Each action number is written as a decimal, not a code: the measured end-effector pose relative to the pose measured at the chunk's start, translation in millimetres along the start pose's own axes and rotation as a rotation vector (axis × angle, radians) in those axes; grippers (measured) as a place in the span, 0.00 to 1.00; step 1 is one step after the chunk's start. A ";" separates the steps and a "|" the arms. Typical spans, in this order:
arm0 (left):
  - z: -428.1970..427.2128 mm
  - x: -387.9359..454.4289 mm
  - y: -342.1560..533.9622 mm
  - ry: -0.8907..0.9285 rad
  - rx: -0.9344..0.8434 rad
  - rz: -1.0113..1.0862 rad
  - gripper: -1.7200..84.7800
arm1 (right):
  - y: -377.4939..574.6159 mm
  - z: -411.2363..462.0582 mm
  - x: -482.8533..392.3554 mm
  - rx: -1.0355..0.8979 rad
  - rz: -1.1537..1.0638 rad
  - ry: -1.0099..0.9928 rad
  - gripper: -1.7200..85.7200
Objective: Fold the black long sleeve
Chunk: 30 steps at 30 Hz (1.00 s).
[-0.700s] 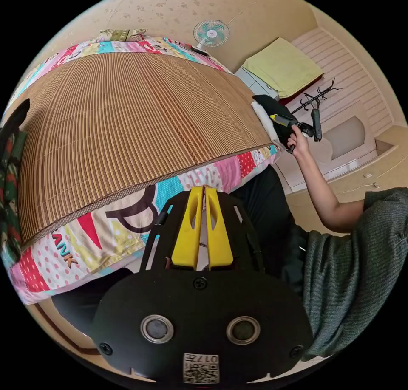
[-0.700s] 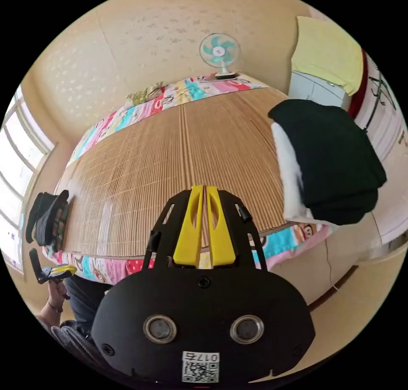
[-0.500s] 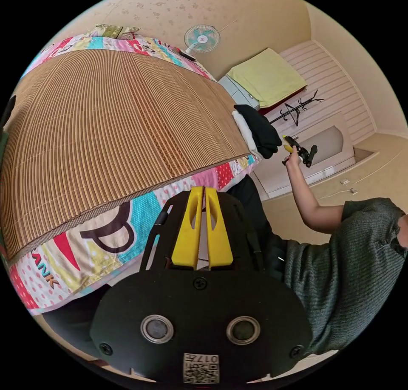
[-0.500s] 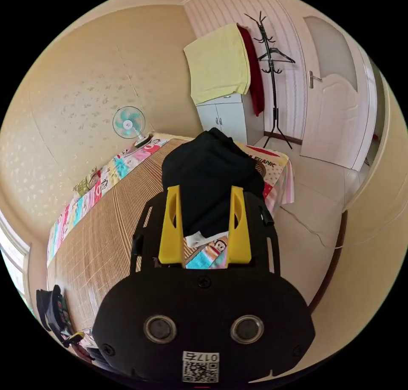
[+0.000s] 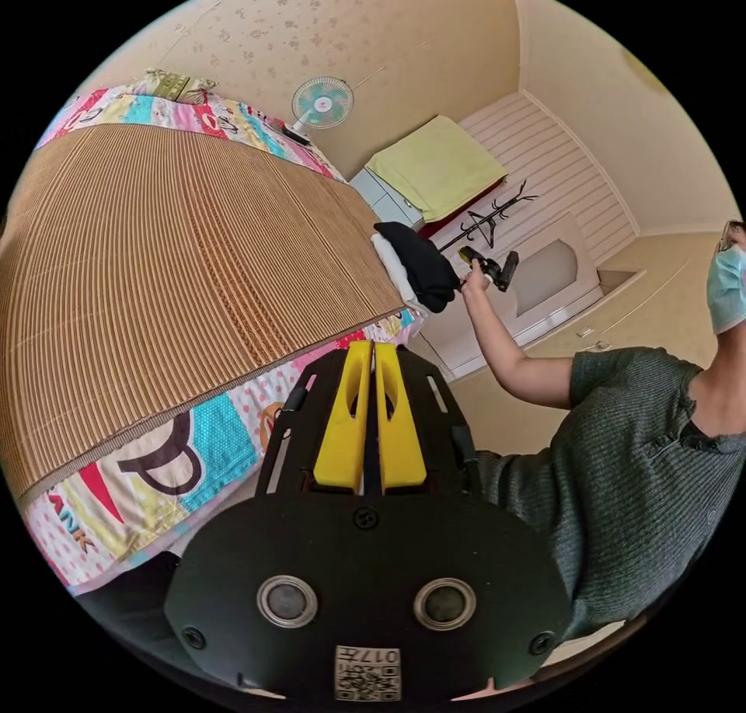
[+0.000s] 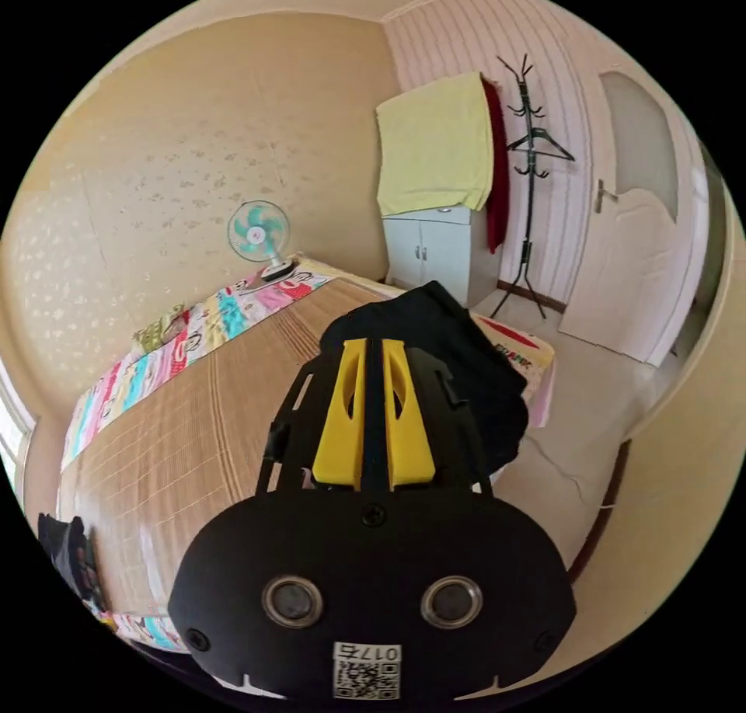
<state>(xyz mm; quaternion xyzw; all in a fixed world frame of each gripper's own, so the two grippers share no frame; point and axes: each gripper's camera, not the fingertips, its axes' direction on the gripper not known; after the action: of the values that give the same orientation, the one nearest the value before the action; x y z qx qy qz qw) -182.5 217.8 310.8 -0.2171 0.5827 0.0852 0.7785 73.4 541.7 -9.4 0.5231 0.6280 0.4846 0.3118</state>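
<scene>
The right gripper [image 6: 373,414] has its yellow jaws drawn close together at the near edge of the folded black long-sleeve garment [image 6: 466,356], which lies just past the jaw tips on a white folded cloth [image 5: 388,266] at the corner of the woven bamboo bed mat [image 5: 179,255]. Whether they pinch fabric cannot be told. The left gripper [image 5: 371,418] is closed on nothing, well short of the garment. The knit looks soft, light and floppy; a hem or shoulder edge seems the best hold.

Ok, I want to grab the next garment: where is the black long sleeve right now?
In the left gripper view the black long sleeve lies on a white garment at the mat's far corner, below the cabinet.
</scene>
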 end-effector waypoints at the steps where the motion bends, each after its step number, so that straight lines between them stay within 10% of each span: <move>1: -1.4 -0.7 2.4 -0.016 -0.007 -0.002 0.01 | 1.6 13.9 10.8 -0.018 -0.005 0.089 0.11; 4: -2.7 -7.4 16.2 -0.088 -0.023 -0.021 0.01 | 6.2 83.9 26.3 -0.365 -0.057 0.006 0.08; 14: 35.4 -39.3 -23.5 0.011 0.071 -0.100 0.01 | 55.6 -44.0 -70.1 -0.221 -0.340 -0.978 0.03; 21: 79.3 -55.5 -55.0 0.063 0.008 -0.113 0.01 | 227.1 -34.2 -161.2 -0.689 -0.531 -0.748 0.04; 30: 109.0 -75.9 -87.8 0.061 -0.018 -0.108 0.01 | 196.0 -0.4 -259.7 -0.511 -0.735 -0.590 0.23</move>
<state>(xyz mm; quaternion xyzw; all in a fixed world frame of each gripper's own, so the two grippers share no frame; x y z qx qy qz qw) -77.0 196.4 428.2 -0.2578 0.5927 0.0417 0.7619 209.7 289.2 144.0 0.2898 0.5175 0.3134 0.7416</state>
